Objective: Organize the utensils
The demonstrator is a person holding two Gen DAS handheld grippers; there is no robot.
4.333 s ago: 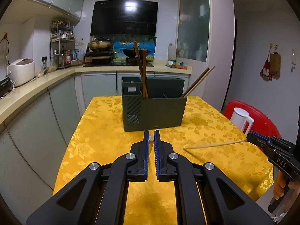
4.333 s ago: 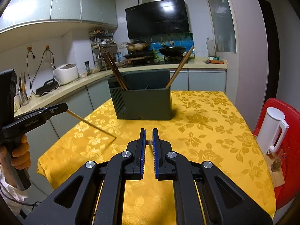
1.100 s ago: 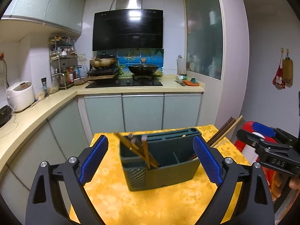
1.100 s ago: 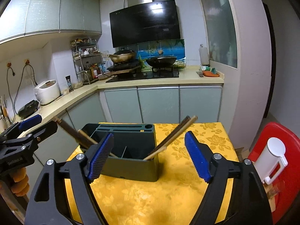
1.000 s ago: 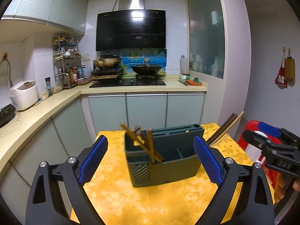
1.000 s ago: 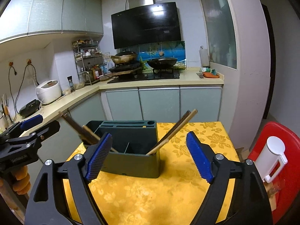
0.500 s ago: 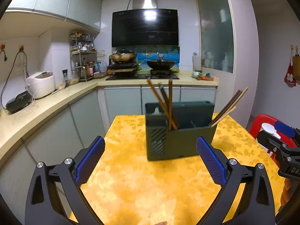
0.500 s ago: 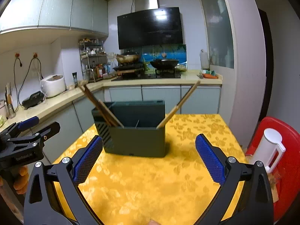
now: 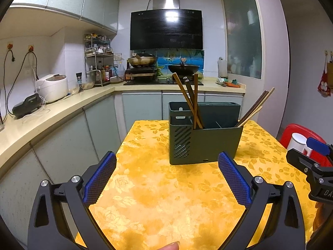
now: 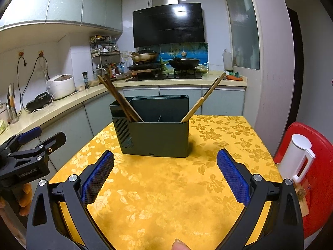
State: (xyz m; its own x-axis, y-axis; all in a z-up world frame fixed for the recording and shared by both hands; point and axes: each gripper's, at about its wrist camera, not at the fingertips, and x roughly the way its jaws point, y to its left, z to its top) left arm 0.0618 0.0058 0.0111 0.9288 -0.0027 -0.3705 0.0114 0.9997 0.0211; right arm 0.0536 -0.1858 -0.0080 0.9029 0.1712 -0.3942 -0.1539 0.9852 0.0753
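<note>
A dark green utensil holder (image 9: 205,139) (image 10: 155,132) stands on the yellow flowered tablecloth (image 9: 166,198) (image 10: 166,187). Several brown chopsticks (image 9: 188,100) (image 10: 116,98) lean in its left compartment. More chopsticks (image 9: 255,108) (image 10: 205,98) lean out of its right end. My left gripper (image 9: 166,176) hangs over the near table, wide open and empty, short of the holder. My right gripper (image 10: 165,171) is likewise wide open with nothing between its blue pads. Each gripper also shows at the edge of the other's view.
A red chair (image 10: 308,166) with a white kettle (image 10: 297,158) stands right of the table. A kitchen counter (image 9: 52,112) with a rice cooker (image 9: 52,87) runs along the left. A stove with pans (image 9: 164,66) sits at the back. A fingertip (image 10: 180,244) shows at the bottom edge.
Both grippers have sunk and drawn back, so the holder now sits higher and farther in each view. The right jaws spread a little wider. The chopsticks stay in the holder.
</note>
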